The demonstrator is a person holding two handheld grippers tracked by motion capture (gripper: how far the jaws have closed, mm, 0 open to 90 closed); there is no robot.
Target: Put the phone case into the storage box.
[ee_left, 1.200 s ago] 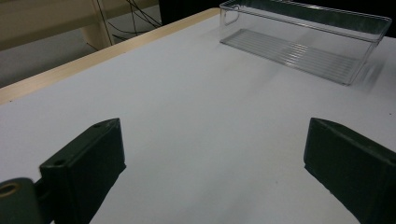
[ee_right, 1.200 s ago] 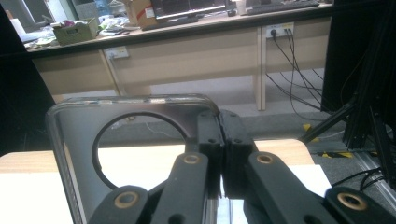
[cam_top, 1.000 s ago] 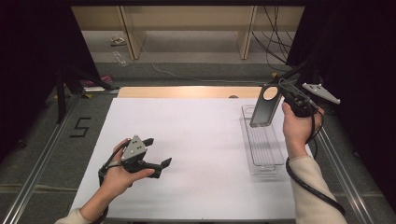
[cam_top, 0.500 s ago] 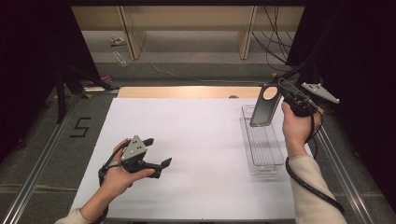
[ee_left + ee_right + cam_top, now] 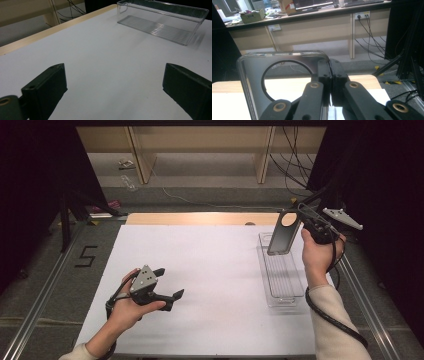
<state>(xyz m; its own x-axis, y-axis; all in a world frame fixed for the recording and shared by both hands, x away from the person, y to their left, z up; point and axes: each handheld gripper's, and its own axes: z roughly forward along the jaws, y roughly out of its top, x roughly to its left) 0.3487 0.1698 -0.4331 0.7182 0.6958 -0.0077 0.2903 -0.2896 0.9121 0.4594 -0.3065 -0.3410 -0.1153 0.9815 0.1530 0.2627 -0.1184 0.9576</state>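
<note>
While the left gripper [image 5: 162, 292] rested near the table's left edge with its jaws spread wide and empty, evidently idle, the right gripper [image 5: 329, 72] pinched a dark phone case [image 5: 282, 233] by its rim. It held the case upright above the far end of the clear tray [image 5: 285, 292] at the right, probably ready to lower it in.

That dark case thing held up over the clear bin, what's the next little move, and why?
Probably lower it into the bin. The right gripper is shut on the case, holding it upright above the bin's far end, and the bin looks empty. The left gripper rests open, far from both.
</note>
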